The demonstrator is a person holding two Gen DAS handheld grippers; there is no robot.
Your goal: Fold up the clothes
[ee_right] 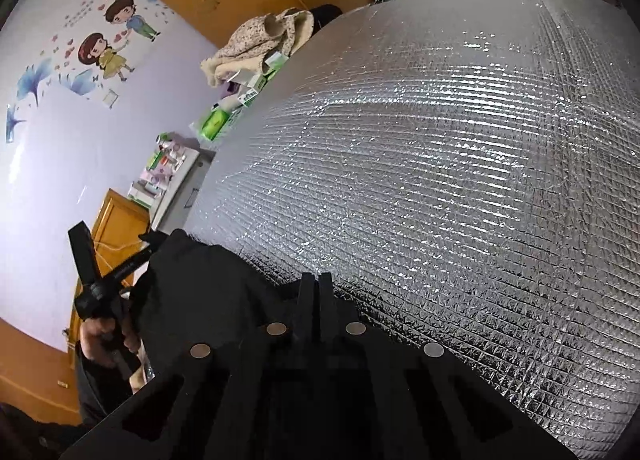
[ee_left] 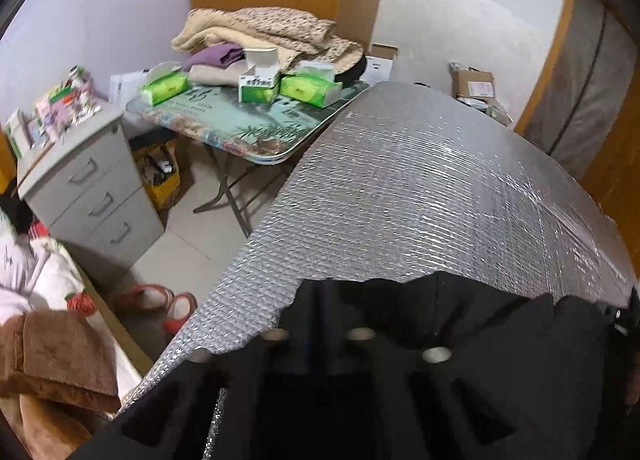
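A black garment [ee_left: 400, 340] lies bunched at the near edge of the silver foil-covered table [ee_left: 420, 188]. In the left wrist view it drapes over my left gripper and hides the fingers. The right wrist view shows my left gripper [ee_right: 151, 239] held by a hand [ee_right: 100, 336], its tip at a raised corner of the black garment [ee_right: 192, 292]. My right gripper [ee_right: 320, 277] has its fingers pressed together, with the garment's right edge gathered at them. A bit of the right gripper [ee_left: 624, 316] shows at the far right of the left wrist view.
A folding table [ee_left: 240, 132] to the left holds blankets [ee_left: 272, 32] and green tissue packs [ee_left: 164, 86]. A grey drawer cabinet [ee_left: 92, 196], red slippers [ee_left: 160, 300] on the floor and a bed with a brown blanket [ee_left: 52, 352] stand further left. Cardboard boxes [ee_left: 474, 82] sit beyond the foil table.
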